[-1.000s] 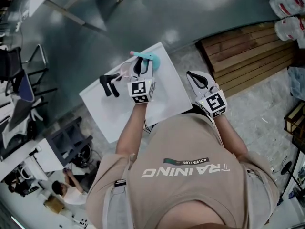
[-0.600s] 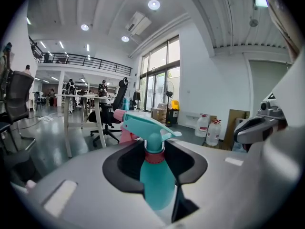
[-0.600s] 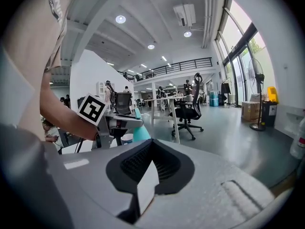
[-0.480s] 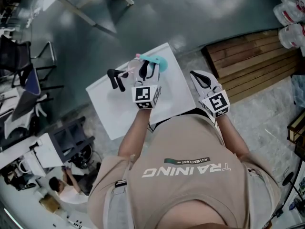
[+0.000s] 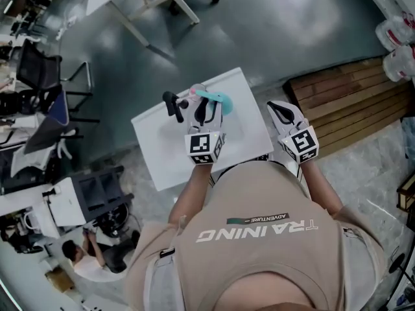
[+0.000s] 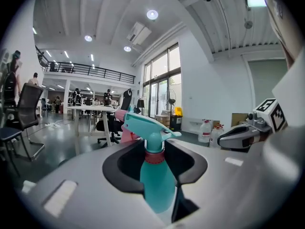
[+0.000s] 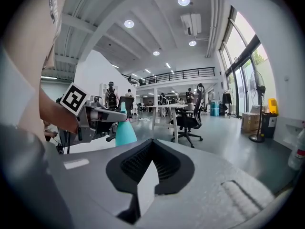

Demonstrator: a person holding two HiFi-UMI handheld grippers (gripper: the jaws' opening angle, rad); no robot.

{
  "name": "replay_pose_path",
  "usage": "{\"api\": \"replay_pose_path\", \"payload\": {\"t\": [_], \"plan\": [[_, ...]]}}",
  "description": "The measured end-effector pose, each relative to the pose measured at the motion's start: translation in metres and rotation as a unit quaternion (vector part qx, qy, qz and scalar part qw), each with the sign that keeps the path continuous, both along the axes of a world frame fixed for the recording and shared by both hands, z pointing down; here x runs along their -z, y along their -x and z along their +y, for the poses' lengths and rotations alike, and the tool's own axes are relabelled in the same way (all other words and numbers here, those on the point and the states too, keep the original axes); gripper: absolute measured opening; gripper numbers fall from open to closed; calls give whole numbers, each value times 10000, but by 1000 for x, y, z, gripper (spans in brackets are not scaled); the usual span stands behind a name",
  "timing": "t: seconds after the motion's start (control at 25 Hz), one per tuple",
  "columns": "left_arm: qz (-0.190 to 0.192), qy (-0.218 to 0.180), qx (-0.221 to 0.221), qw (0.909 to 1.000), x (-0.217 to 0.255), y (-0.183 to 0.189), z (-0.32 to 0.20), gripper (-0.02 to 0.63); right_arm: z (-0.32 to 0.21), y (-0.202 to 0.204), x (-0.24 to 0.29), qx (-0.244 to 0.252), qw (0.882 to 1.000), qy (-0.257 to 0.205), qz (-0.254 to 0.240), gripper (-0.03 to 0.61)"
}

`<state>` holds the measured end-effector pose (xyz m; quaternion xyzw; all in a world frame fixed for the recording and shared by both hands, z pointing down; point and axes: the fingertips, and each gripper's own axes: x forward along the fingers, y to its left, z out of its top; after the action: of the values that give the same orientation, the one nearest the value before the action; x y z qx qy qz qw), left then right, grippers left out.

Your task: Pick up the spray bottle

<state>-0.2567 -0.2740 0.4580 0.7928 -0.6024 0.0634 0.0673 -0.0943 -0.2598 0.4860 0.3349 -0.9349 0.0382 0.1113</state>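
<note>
Grasp made. The left gripper (image 5: 206,111) pinches the teal plastic spray bottle (image 6: 155,187) just below its red collar, with a dark curved pad pressing on each side. The bottle is upright over the white rectangular table (image 5: 159,151). It looks lifted clear, though its base is hidden. What is left, by this judgement, is only to hold the lift steady.

The body is smooth, glossy and tapered, the trigger head angular. The right gripper (image 7: 151,147) is empty, its ribbed pads pressed together, beside the table's right edge.

small white table (image 5: 162,154) on grey floor (image 5: 272,31), black handled tool (image 5: 172,105) and pink bottle (image 5: 194,91) on top
</note>
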Motion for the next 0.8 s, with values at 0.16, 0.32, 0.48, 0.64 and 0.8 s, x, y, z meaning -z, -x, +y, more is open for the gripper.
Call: {"api": "replay_pose_path", "payload": {"t": [0.16,0.32,0.48,0.64,0.8], "plan": [[-26,-37,72,10000,9,6,23,147,8,5,11,75,9999,-106,-45,2],[-68,-39,177,9998,13,16,38,147,11,14,19,186,9996,-178,-69,2],[-74,-68,259,9996,17,25,48,147,12,24,29,270,9991,-305,-101,2],[-53,-96,305,9995,15,33,53,147,12,30,34,283,9987,-389,-137,2],[-41,-110,290,9995,17,36,53,147,13,29,41,244,9986,-458,-117,2]]}}
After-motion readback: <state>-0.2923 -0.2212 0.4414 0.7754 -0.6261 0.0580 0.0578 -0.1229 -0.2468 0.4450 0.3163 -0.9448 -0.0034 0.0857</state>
